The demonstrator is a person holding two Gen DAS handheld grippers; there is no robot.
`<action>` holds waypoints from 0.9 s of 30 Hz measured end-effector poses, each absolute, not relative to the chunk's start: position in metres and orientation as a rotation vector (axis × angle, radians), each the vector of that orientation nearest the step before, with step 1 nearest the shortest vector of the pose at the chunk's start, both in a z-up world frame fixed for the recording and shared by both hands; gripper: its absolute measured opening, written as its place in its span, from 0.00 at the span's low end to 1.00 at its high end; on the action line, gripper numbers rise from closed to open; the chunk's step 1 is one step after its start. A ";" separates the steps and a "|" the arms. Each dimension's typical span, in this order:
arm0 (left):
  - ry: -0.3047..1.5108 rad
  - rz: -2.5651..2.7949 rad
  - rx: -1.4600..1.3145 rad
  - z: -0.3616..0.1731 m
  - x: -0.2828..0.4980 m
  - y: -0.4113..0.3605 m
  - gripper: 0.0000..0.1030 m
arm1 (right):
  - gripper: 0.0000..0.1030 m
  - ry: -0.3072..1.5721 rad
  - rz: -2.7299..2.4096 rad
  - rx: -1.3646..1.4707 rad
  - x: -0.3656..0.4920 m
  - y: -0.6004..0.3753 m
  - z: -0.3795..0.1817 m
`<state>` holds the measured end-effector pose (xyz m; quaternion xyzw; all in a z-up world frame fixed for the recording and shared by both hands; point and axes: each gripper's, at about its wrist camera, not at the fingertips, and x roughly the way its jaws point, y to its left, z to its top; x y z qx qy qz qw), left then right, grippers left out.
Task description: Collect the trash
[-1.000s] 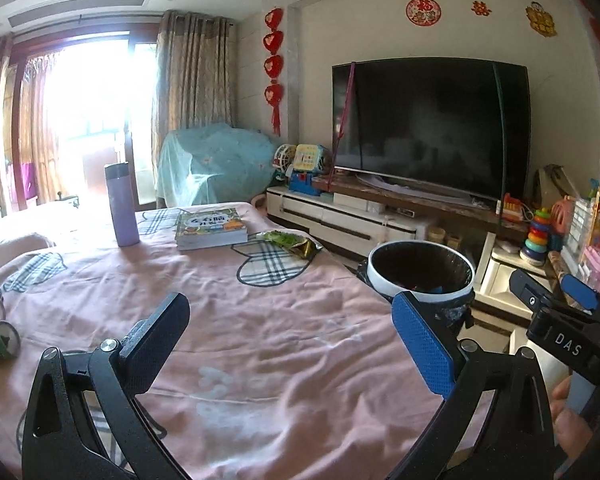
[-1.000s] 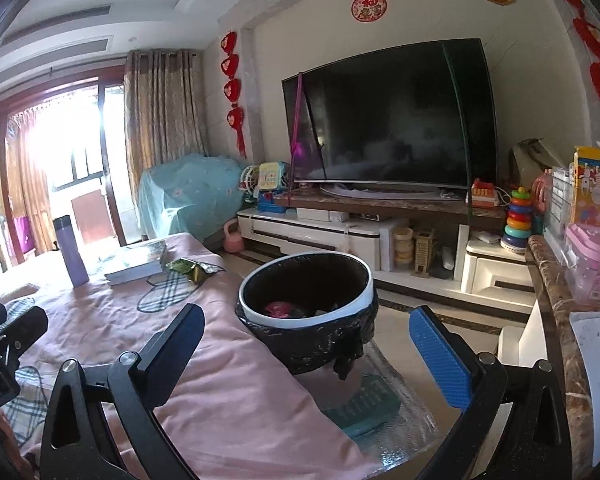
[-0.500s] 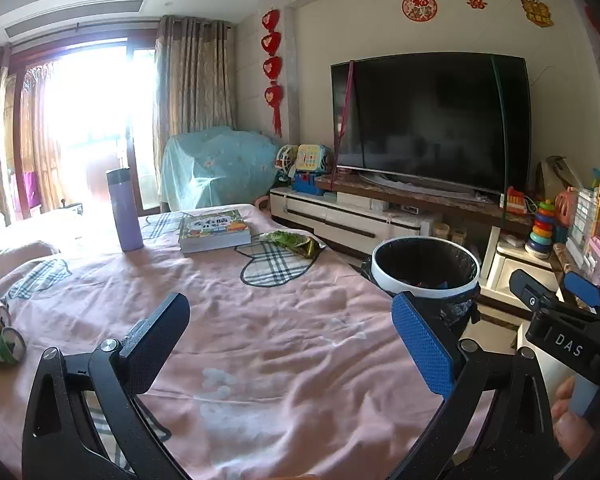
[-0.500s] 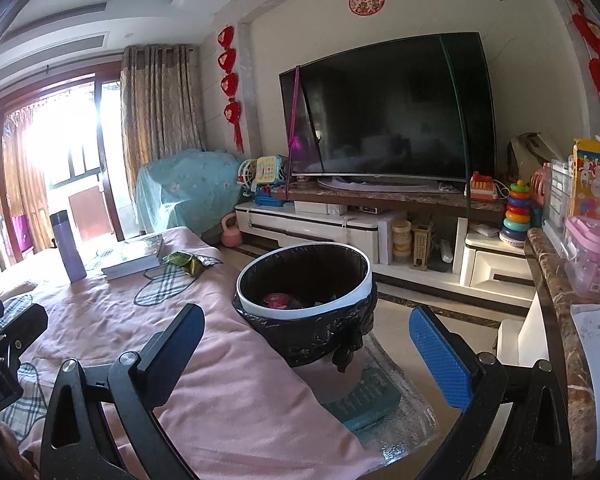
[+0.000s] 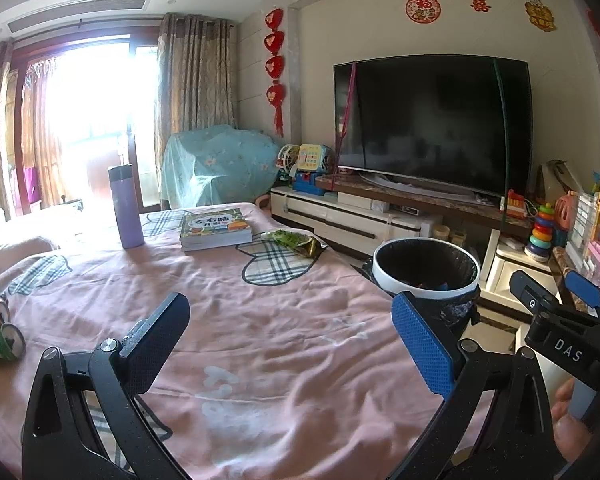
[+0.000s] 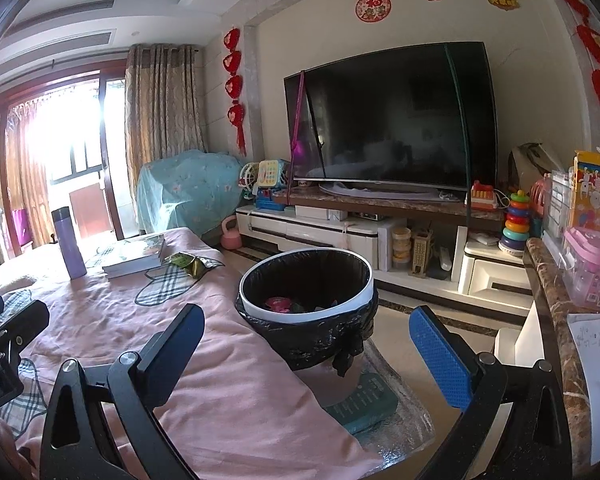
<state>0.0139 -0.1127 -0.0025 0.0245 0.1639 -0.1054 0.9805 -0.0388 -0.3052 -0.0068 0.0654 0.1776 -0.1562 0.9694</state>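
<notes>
Left hand-held gripper (image 5: 290, 344) and right hand-held gripper (image 6: 306, 346), both released and empty, hover over the pink-clothed worktop (image 5: 260, 344). The lined bin (image 6: 306, 300) stands at its right edge for easy drops; a green wrapper (image 5: 296, 239) lies near the far-right corner beside the books (image 5: 215, 229).

Pink tablecloth (image 5: 300, 344) (plaid patches), purple bottle (image 5: 125, 206)

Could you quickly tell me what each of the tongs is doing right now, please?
Left tongs: open, holding nothing, above the pink cloth.
Right tongs: open, holding nothing, facing the bin.
</notes>
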 end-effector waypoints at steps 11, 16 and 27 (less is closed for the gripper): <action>0.323 -0.208 0.049 -0.002 0.012 -0.112 1.00 | 1.00 0.356 -0.308 0.132 -0.038 -0.305 -0.004; 0.321 -0.210 0.049 -0.002 0.011 -0.113 1.00 | 1.00 0.350 -0.301 0.127 -0.038 -0.304 -0.002; 0.324 -0.211 0.048 -0.002 0.011 -0.113 1.00 | 1.00 0.332 -0.290 0.128 -0.040 -0.303 0.002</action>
